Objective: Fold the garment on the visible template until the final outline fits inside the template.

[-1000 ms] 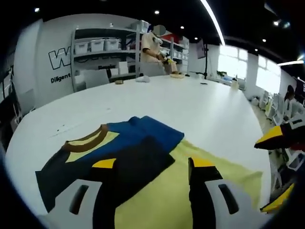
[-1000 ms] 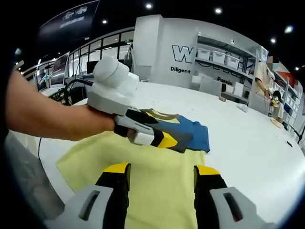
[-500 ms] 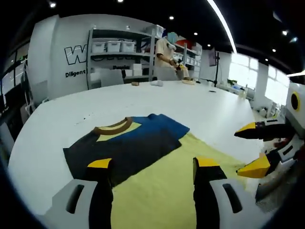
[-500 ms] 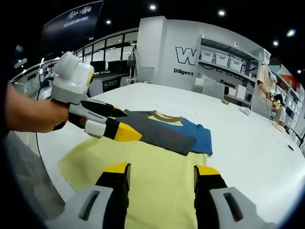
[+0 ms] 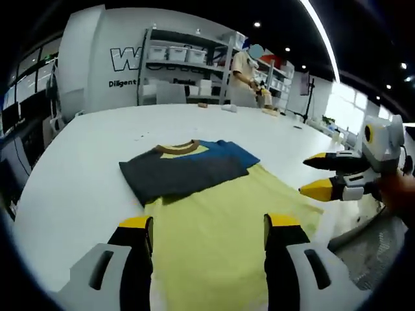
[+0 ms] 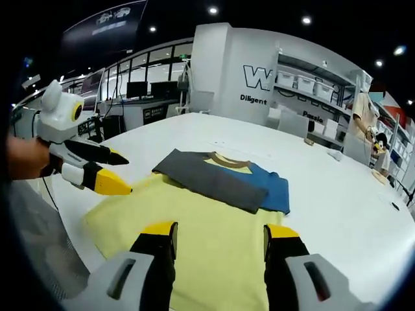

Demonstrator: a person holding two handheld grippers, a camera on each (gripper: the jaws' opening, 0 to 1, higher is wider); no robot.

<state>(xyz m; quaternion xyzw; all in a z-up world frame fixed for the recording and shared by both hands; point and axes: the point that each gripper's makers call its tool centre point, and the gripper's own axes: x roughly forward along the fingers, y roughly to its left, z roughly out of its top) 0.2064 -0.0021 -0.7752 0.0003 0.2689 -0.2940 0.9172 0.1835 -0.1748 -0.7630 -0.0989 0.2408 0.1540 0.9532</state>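
- The left gripper hangs above the near part of the yellow template, its two yellow-tipped jaws spread apart with nothing between them.
- The right gripper hangs the same way over the yellow template, jaws parted and holding nothing.
- In the left gripper view the right gripper comes in from the right, off the template's edge, jaws apart; in the right gripper view the left gripper shows at the left, held in a hand, jaws also apart.
- The garment, dark grey and blue with a brown collar, lies folded on the white table, overlapping the template's far edge and reaching past it.
- From the right gripper view the garment lies flat, well clear of both grippers.
- Beyond the table stand shelves with bins, and a person is at the far end.
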